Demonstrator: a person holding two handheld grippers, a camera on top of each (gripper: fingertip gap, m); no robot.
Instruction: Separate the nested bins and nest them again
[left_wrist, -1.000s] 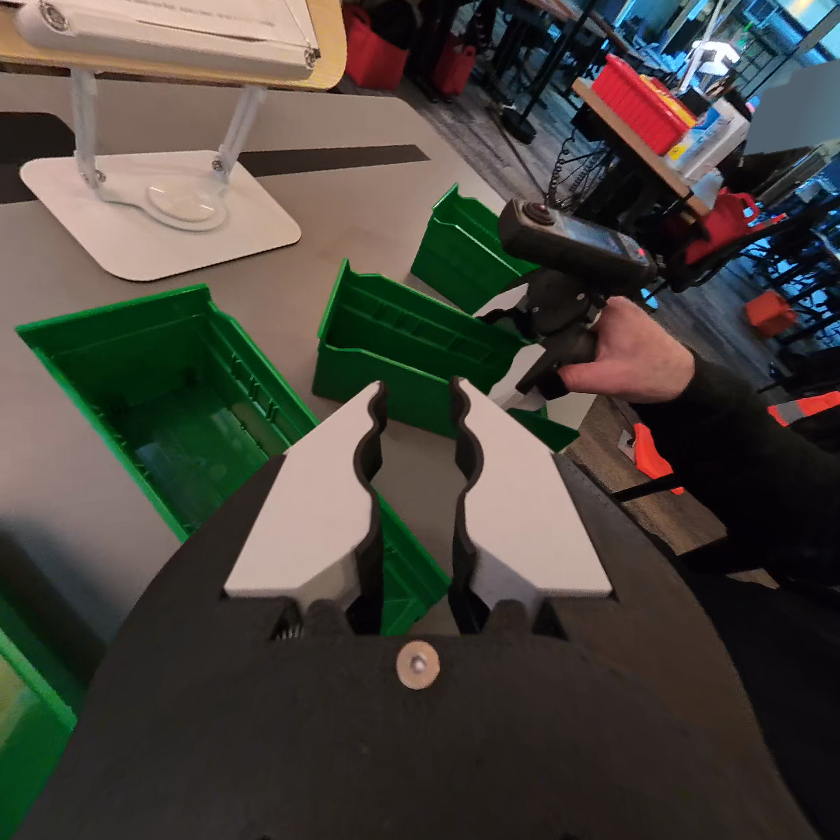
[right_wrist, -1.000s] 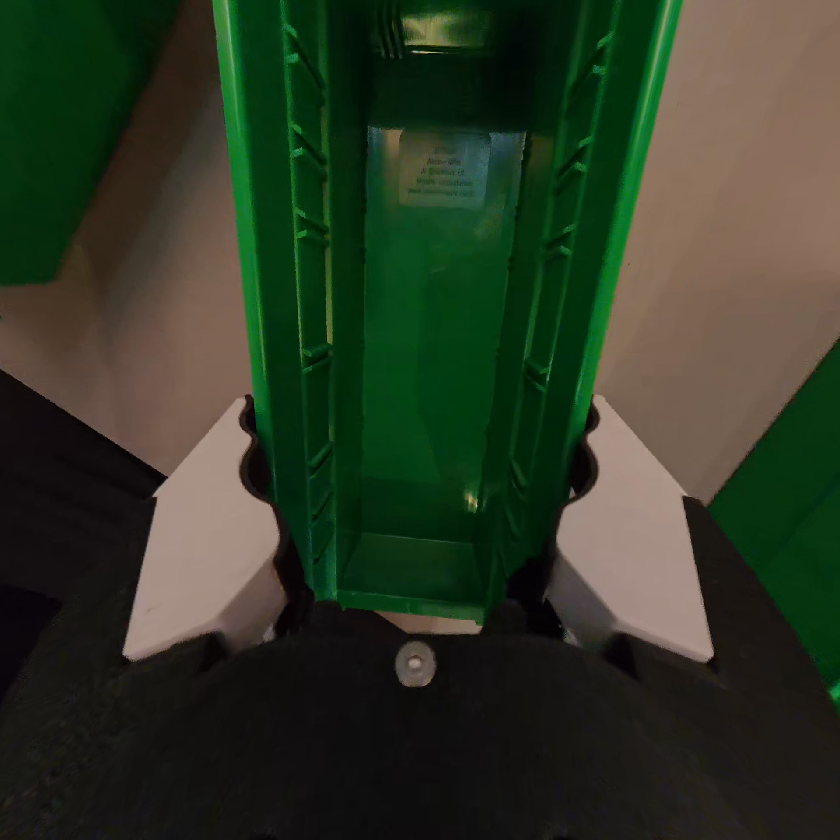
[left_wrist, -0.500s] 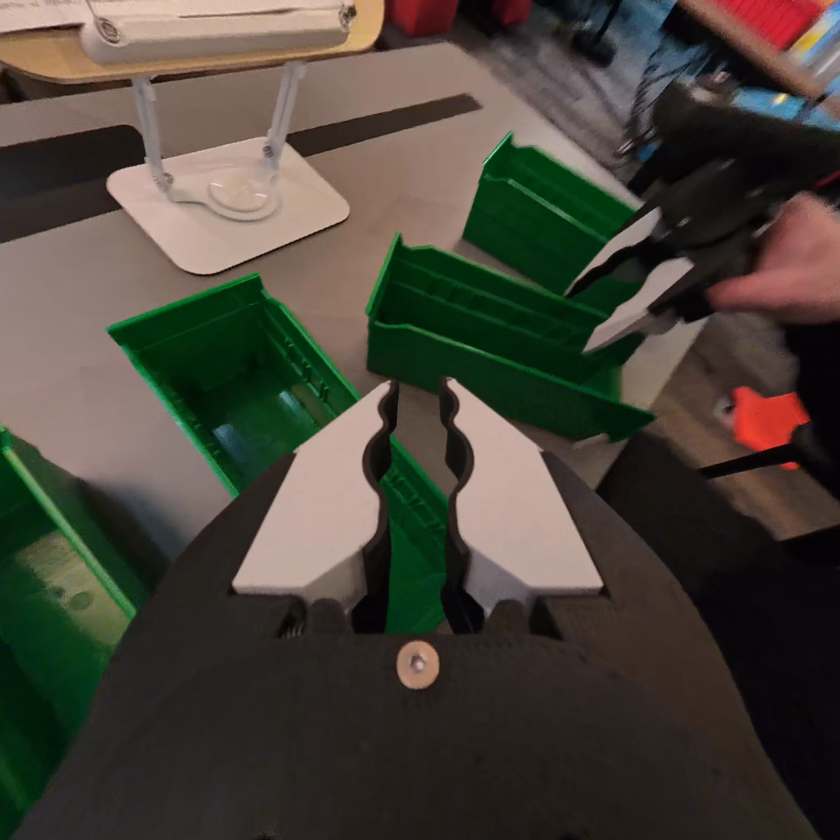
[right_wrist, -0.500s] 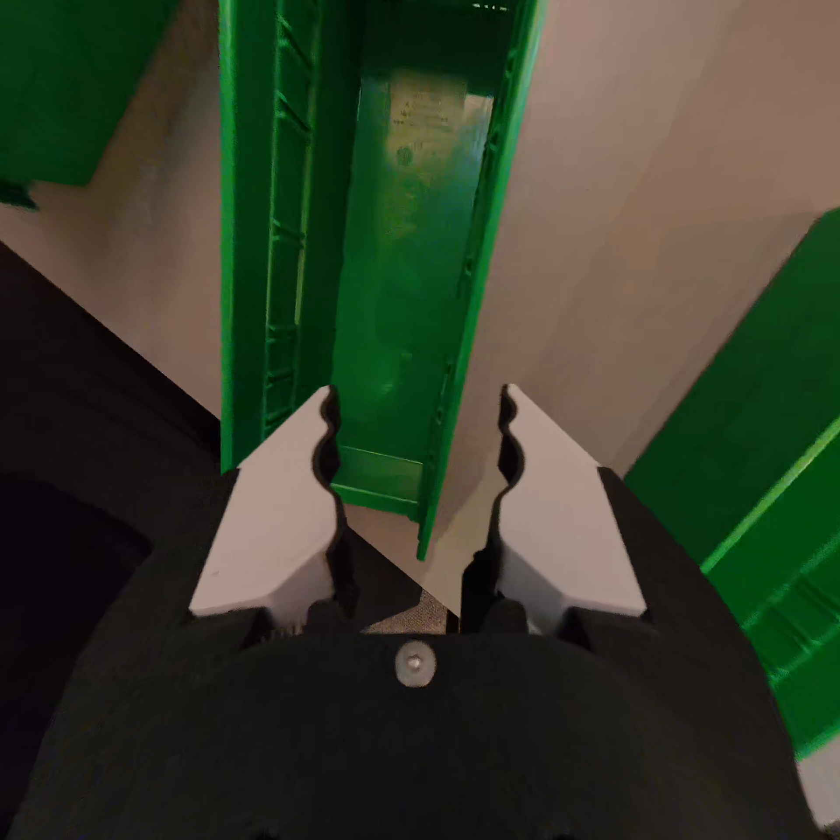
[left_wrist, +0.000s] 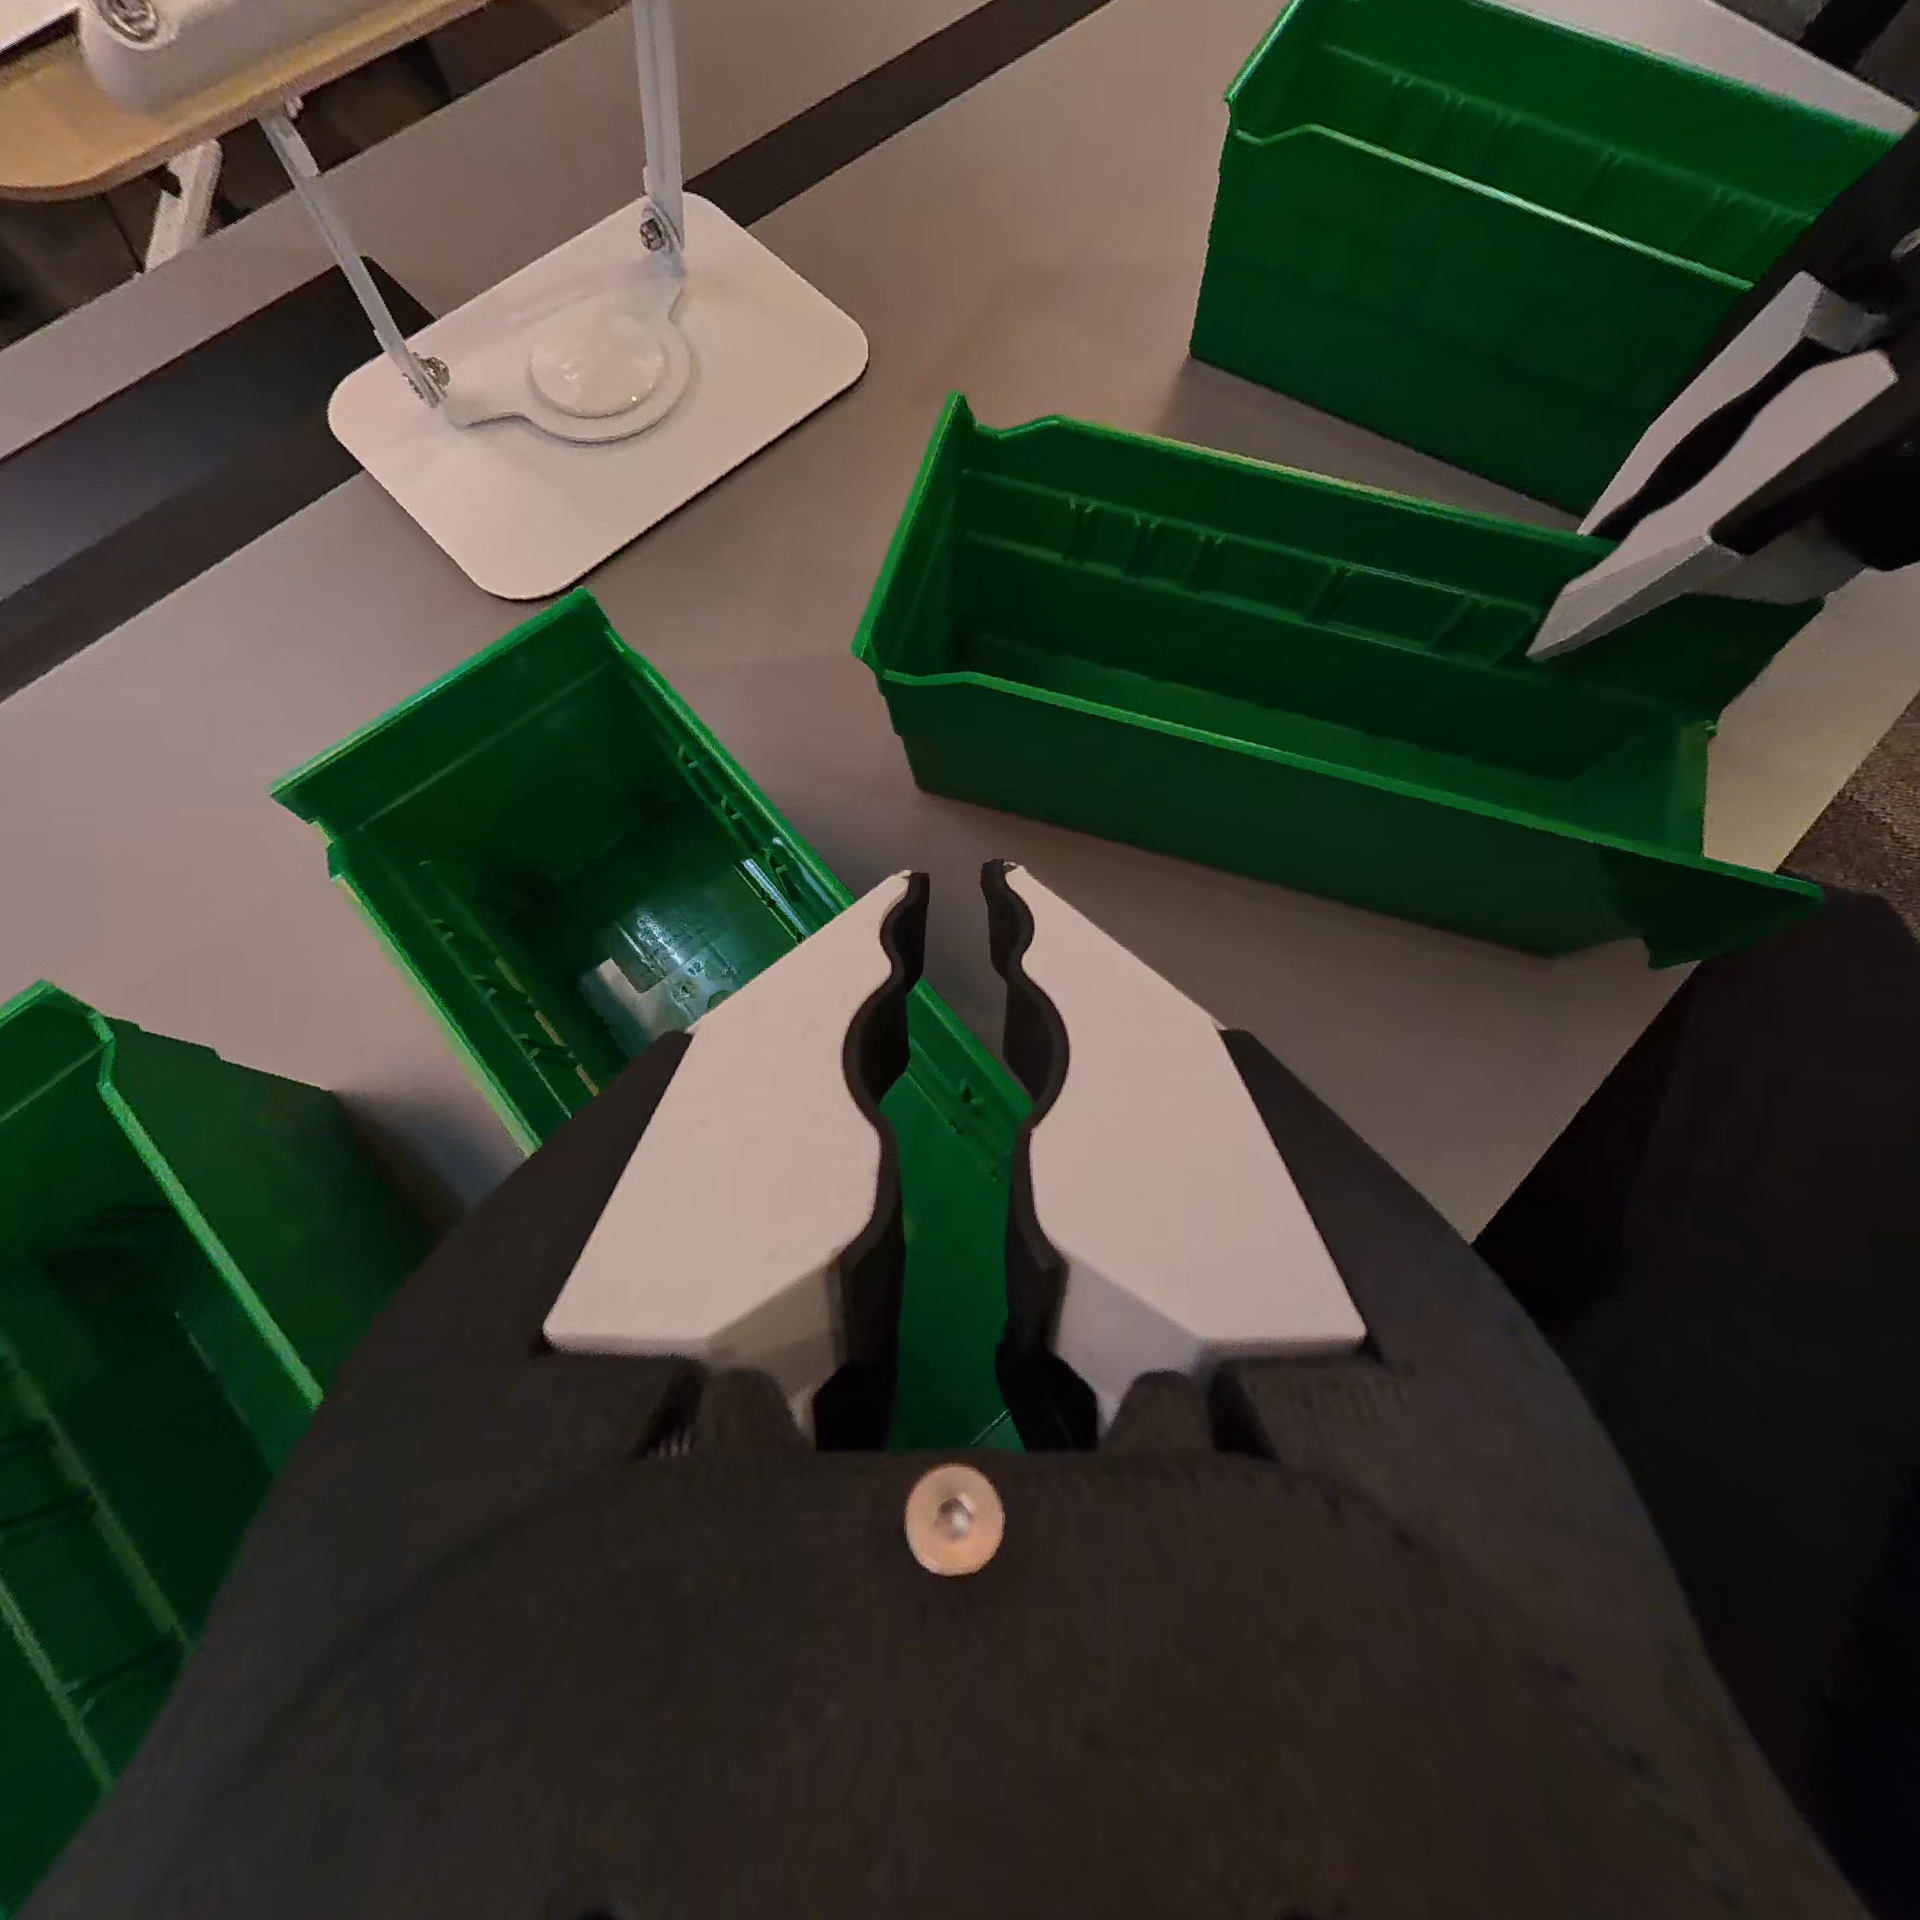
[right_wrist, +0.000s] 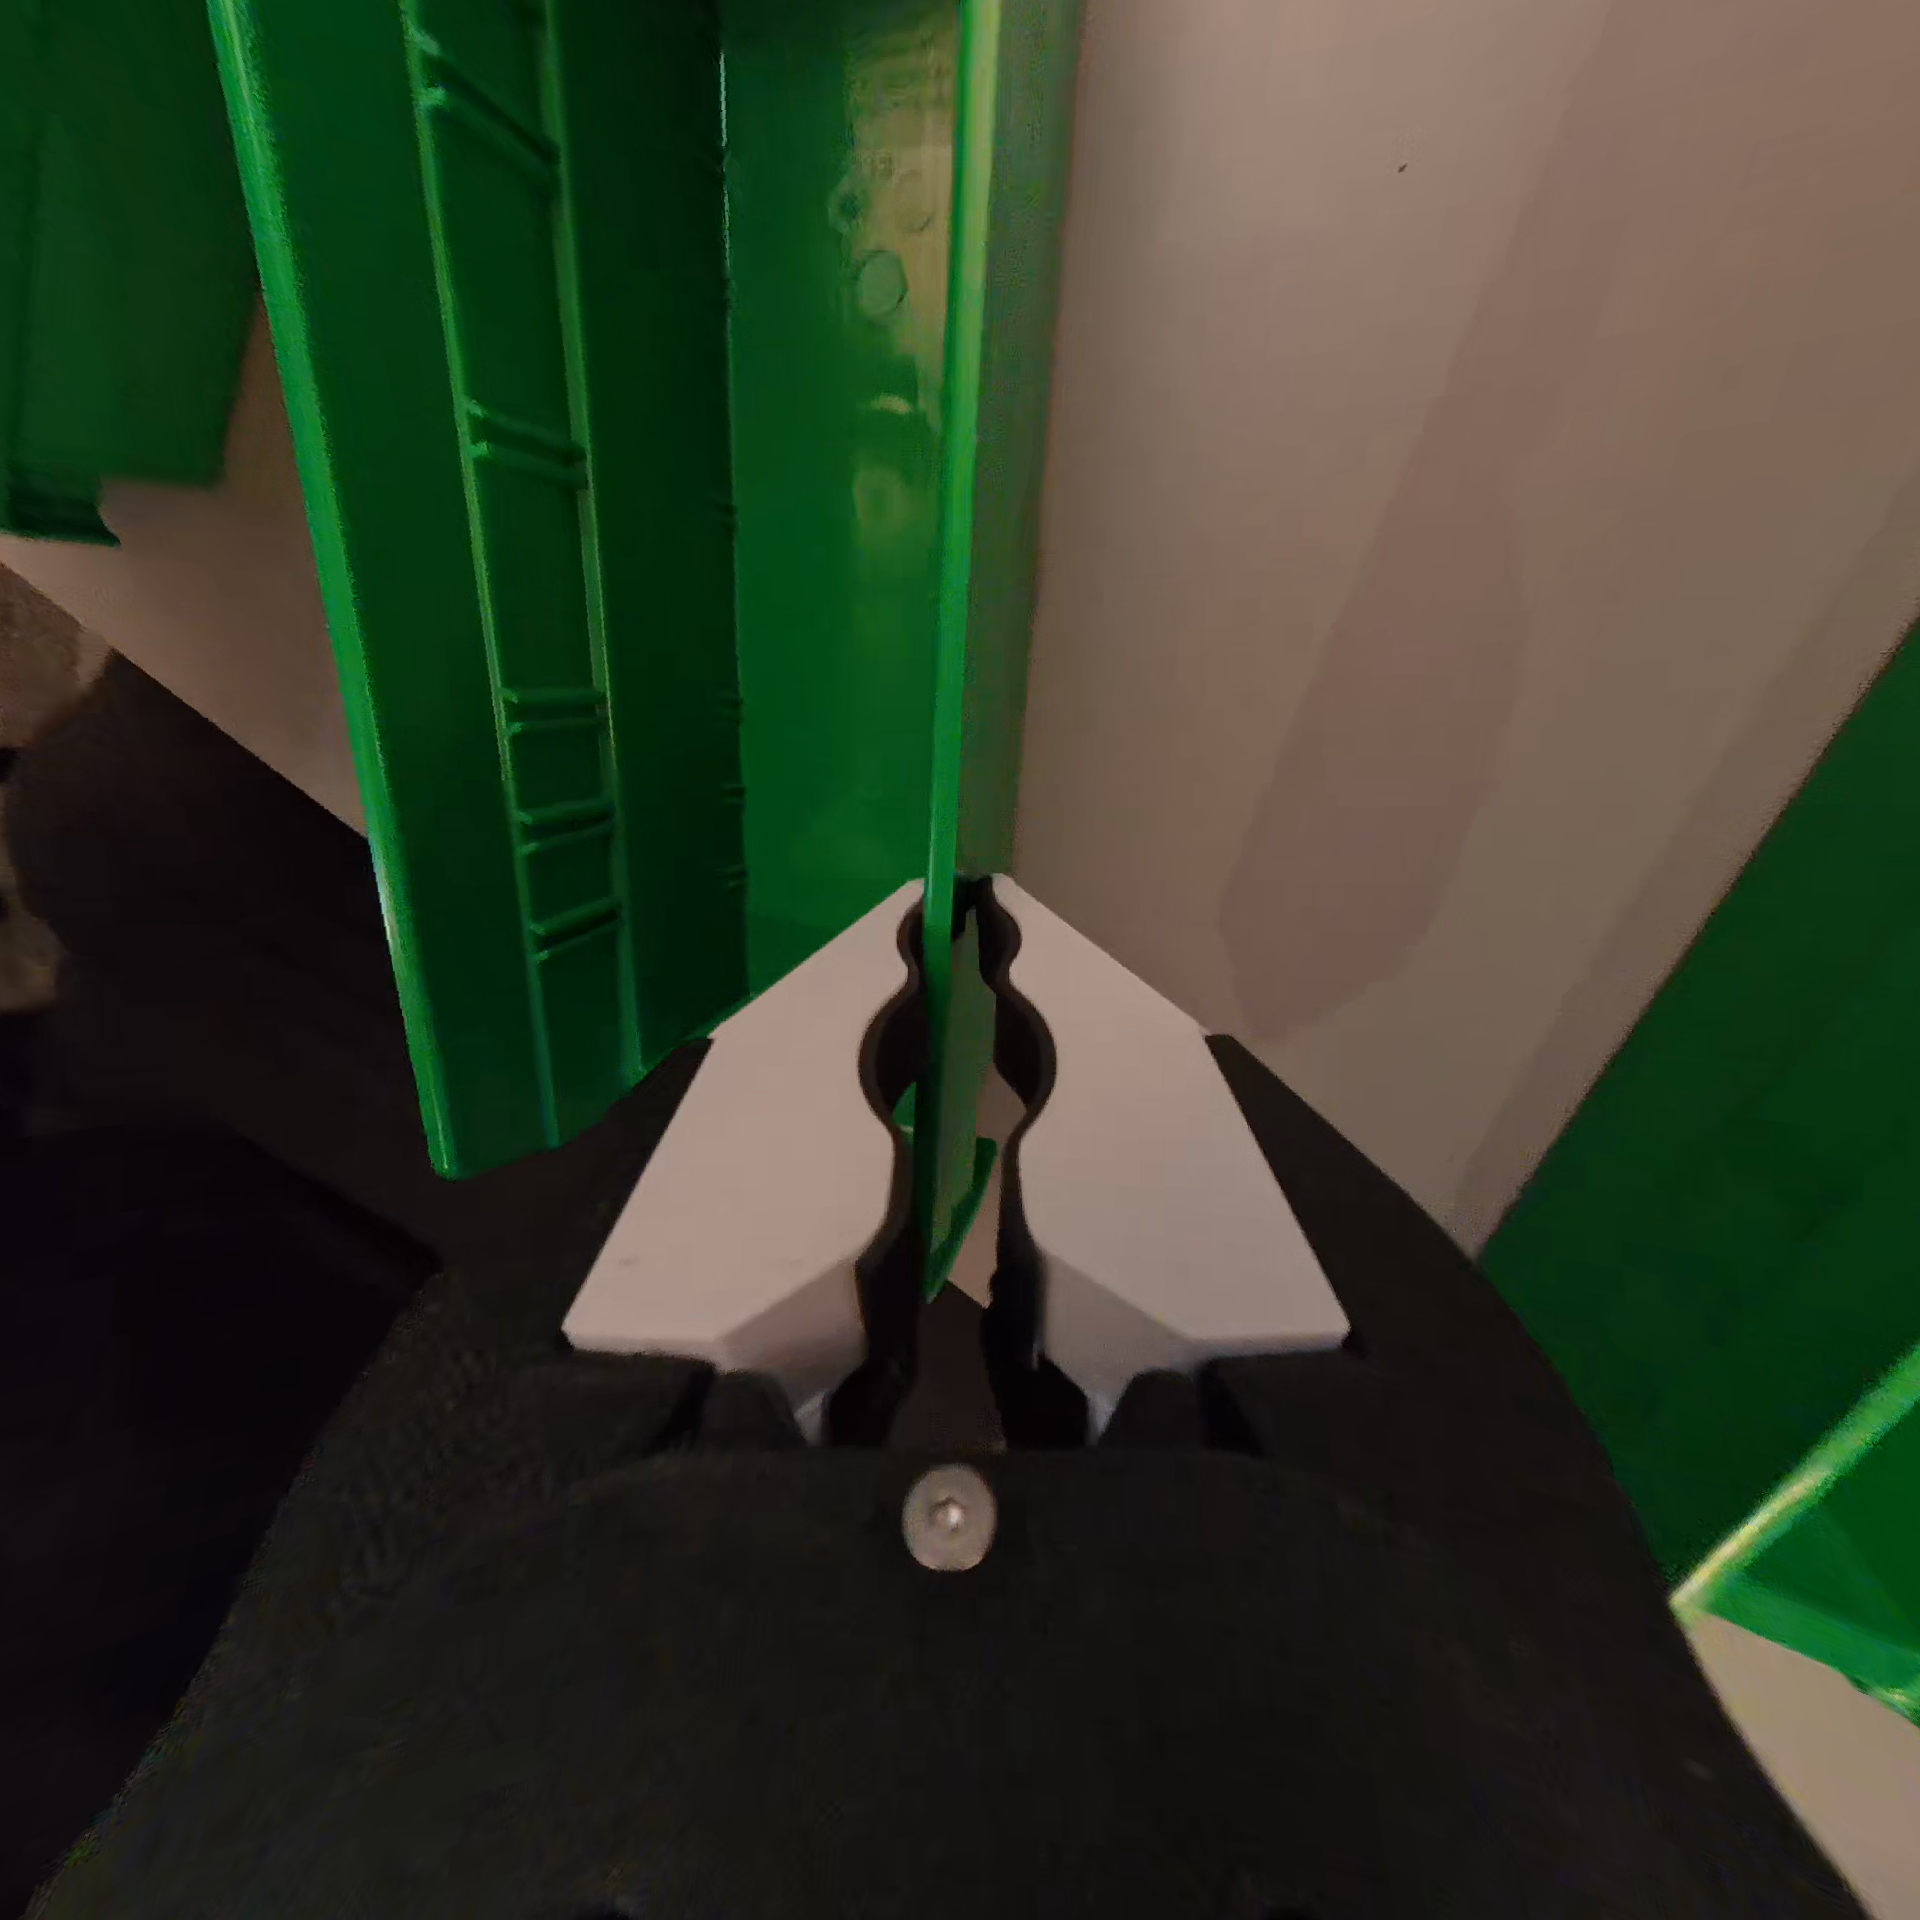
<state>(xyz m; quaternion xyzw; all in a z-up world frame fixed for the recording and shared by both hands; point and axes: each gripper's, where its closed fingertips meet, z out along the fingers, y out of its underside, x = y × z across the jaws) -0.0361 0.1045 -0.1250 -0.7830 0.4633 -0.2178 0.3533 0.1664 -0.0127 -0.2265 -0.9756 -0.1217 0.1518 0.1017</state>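
Four green bins (left_wrist: 1299, 727) stand apart on the grey table (left_wrist: 208, 831), so separating looks done and nesting remains; the right gripper (right_wrist: 951, 904) pinches one bin's side wall, the left gripper (left_wrist: 951, 883) hovers nearly closed, empty

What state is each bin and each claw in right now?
Right gripper: shut on a bin wall.
Middle green bin: upright, empty, side wall pinched.
Left gripper: nearly closed, holding nothing.
Near green bin: upright, separate.
Far green bin: upright, separate.
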